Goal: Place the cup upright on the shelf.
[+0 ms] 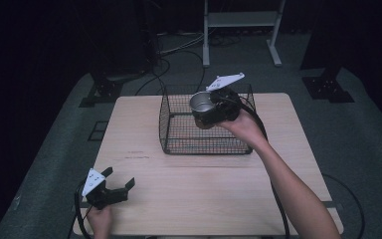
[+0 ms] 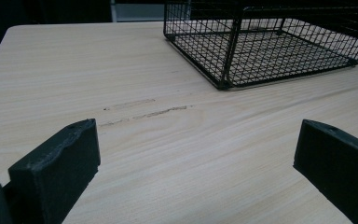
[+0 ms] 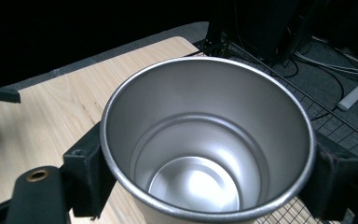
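Dark room, grey carpet, cables trailing across the floor behind a pale wooden table (image 1: 204, 194). Near the far edge of that table, a black wire basket (image 1: 179, 127), open at the top, nothing lying on its mesh floor in the left gripper view (image 2: 279, 51). Above the basket's right part, held up in the air by the right hand (image 1: 246, 127): the right tool (image 1: 205, 110), jaws clamped on either side of a metal cup (image 1: 202, 107). Seen along those jaws in the right gripper view, the cup (image 3: 209, 140) mouth-up toward the camera, shiny inside, with nothing in it, a black jaw pressed against each side of its rim, basket wire and table beneath it. Over at the near left corner of the table, well apart from the basket, the left tool (image 1: 121, 178) held low over the wood by the left hand (image 1: 99, 219), jaws spread wide with nothing between them. Between those two jaws in the left gripper view, bare wood grain with a faint scuff mark (image 2: 144, 109), the basket farther off at upper right.
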A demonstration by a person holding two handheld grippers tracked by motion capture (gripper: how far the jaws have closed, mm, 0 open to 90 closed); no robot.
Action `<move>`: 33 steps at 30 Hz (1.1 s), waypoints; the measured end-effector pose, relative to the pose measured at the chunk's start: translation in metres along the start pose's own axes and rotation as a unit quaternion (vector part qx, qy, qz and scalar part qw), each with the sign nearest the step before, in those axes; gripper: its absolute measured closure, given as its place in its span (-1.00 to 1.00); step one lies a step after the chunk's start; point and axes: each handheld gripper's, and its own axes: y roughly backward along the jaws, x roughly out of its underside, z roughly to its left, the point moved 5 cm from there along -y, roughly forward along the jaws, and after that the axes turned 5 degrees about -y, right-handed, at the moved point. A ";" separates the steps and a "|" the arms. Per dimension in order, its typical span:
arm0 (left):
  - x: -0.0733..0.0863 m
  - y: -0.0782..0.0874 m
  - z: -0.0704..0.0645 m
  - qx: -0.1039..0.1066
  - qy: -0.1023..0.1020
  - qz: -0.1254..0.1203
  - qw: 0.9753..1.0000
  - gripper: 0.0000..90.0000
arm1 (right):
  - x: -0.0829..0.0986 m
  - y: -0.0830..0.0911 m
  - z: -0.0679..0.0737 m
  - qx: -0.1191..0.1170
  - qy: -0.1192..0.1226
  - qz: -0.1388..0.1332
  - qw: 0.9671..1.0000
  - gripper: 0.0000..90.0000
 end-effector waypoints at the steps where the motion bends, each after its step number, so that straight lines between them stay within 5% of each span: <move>1: 0.000 0.000 0.000 0.000 0.000 -0.001 1.000 -1.00 | -0.001 -0.001 0.000 -0.001 -0.003 0.000 1.000 -0.60; 33: 0.000 0.000 0.000 0.001 0.000 0.000 1.000 -1.00 | 0.006 -0.064 -0.030 0.006 -0.054 0.044 0.998 -0.60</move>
